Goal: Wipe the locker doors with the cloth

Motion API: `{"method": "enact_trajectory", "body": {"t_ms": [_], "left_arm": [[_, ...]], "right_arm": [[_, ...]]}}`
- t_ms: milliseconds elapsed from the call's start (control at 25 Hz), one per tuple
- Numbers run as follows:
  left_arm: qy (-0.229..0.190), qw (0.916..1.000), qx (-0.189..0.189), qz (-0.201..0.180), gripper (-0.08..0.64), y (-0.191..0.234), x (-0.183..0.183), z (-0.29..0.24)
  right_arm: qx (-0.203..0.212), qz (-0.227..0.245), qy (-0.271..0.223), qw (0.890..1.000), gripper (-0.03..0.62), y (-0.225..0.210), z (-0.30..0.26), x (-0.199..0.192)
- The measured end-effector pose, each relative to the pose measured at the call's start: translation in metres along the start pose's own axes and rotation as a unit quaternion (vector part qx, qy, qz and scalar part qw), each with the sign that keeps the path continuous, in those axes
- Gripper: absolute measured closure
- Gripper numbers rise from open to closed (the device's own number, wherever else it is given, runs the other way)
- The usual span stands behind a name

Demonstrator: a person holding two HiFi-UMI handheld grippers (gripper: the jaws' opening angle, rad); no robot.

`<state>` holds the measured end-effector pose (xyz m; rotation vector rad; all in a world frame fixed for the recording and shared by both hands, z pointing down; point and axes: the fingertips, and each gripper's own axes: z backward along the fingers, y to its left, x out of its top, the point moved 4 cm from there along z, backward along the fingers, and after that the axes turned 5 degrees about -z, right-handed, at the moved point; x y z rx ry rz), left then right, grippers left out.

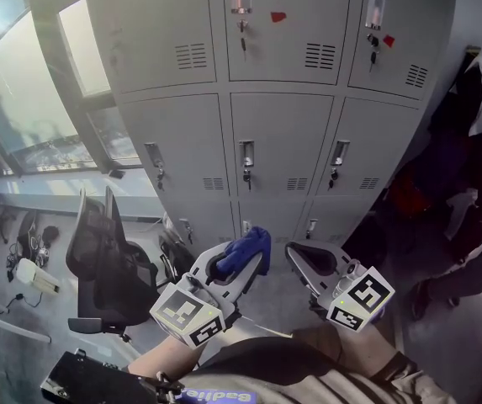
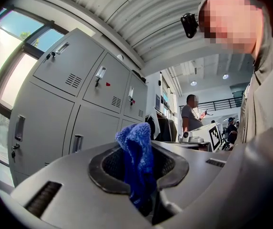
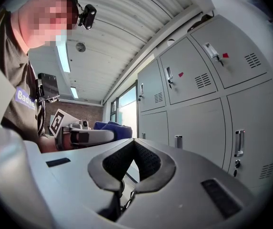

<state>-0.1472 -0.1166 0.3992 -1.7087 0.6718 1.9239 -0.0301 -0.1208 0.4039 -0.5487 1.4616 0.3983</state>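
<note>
1. A wall of tall grey metal lockers [image 1: 278, 141] stands in front of the person. Their doors are all closed.
2. The left gripper [image 1: 239, 263] is held low in front of the lockers and is not touching them.
3. Its fingers [image 2: 108, 168] are clenched on a fuzzy blue cloth [image 2: 137, 149]. The top of the cloth sticks up past the fingers in a bunch.
4. The cloth is near the bottom row of locker doors. It is not on any door.
5. The right gripper [image 1: 306, 259] is just beside the left one, also low in front of the lockers.
6. Its fingers [image 3: 150, 163] are pressed together at the tips. Nothing is between them.
7. A black office chair [image 1: 106, 259] stands on the floor to the left of the lockers.
8. A big bright window [image 1: 30, 99] is also left of the lockers.
9. Dark clothes [image 1: 468, 141] hang to the right of the lockers.
10. Two doors in the top row have a small red mark [image 1: 278, 16].
</note>
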Motion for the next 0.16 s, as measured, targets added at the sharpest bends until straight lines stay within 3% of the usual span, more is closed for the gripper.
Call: {"method": "enact_trajectory", "body": {"t_ms": [160], "left_arm": [[0.001,1.0,0.002,0.004,0.456,0.0026,-0.0009,-0.0002]], "right_arm": [[0.0,0.0,0.001,1.0,0.595,-0.0011,-0.0014,0.0012]]}}
